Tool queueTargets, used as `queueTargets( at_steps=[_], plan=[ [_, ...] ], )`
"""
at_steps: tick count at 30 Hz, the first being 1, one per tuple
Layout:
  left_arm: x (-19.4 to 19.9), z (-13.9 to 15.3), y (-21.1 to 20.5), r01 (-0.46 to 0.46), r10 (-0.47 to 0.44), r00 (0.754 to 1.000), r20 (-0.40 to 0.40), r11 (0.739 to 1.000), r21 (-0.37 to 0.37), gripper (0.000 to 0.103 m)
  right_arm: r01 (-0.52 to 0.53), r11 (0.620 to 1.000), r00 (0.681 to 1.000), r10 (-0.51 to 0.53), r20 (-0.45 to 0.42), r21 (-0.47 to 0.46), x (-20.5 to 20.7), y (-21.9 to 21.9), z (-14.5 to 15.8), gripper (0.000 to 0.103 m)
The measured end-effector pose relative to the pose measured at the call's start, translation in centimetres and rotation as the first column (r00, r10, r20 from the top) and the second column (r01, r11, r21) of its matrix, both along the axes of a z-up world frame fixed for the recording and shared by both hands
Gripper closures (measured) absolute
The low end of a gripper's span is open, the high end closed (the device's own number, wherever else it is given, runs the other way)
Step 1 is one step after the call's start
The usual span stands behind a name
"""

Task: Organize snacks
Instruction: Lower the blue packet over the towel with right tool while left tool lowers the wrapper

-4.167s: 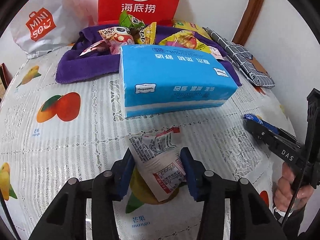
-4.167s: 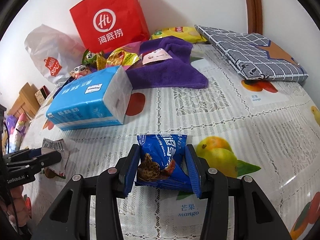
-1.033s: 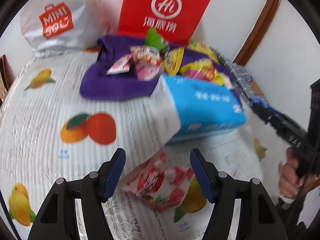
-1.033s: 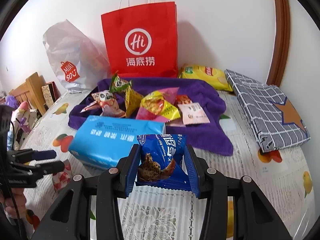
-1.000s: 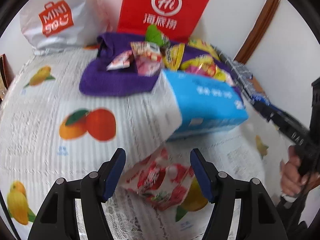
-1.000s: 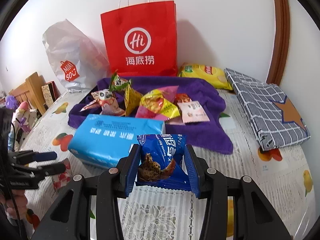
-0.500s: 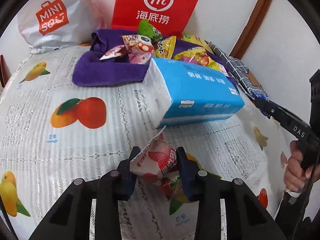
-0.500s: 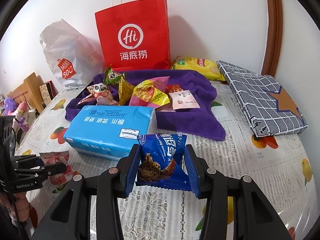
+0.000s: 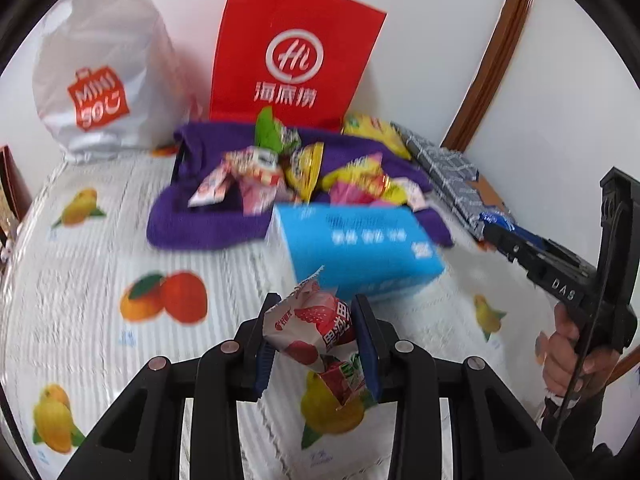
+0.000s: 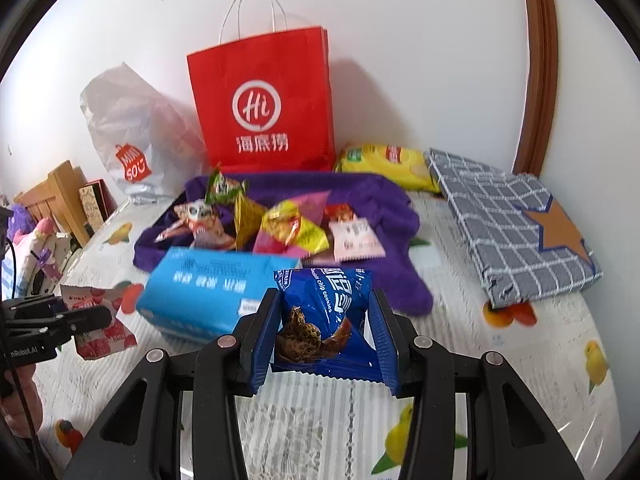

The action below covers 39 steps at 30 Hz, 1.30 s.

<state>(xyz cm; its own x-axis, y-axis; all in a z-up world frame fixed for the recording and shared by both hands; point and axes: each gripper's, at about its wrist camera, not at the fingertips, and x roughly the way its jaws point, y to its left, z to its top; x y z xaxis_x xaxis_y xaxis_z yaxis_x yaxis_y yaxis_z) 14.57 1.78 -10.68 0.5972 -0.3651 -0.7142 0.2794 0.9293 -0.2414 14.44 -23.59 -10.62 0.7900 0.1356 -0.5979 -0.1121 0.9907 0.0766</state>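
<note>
Two packets now ride aloft, apparently bound for the purple cloth (image 10: 384,216): left gripper (image 9: 316,344), lately apart, clamps the strawberry packet (image 9: 316,332); right gripper (image 10: 324,336) keeps clamping the blue cookie packet (image 10: 324,312).

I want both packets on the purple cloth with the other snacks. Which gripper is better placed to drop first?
Probably the right gripper: its blue cookie packet hangs near the purple cloth. The left gripper, shut on the strawberry packet, has the blue tissue pack in its way.
</note>
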Motion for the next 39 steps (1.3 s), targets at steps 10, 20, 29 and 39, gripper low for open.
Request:
queueTargets(
  at_steps=[10, 20, 29, 39],
  plan=[
    [3.8, 3.5, -0.2, -0.029, 0.03, 0.997, 0.066, 0.999, -0.014, 0.069, -0.015, 1.0, 0.999, 0.014, 0.05, 0.009, 3.2, 1.1, 2.8, 0.059],
    [8.0, 3.3, 1.4, -0.094, 0.098, 0.989, 0.107, 0.995, -0.043, 0.069, -0.013, 1.0, 0.999, 0.012, 0.044, 0.014, 6.4, 1.8, 2.6, 0.059],
    [8.8, 1.3, 4.0, -0.143, 0.148, 0.986, 0.076, 0.987, -0.073, 0.069, -0.029, 0.999, 0.999, 0.028, 0.038, 0.028, 9.6, 2.8, 1.7, 0.059],
    [9.1, 0.0, 4.9, -0.167, 0.17, 0.985, 0.04, 0.982, -0.084, 0.069, -0.034, 0.999, 0.999, 0.033, 0.029, 0.029, 10.4, 2.9, 0.8, 0.059]
  ],
)
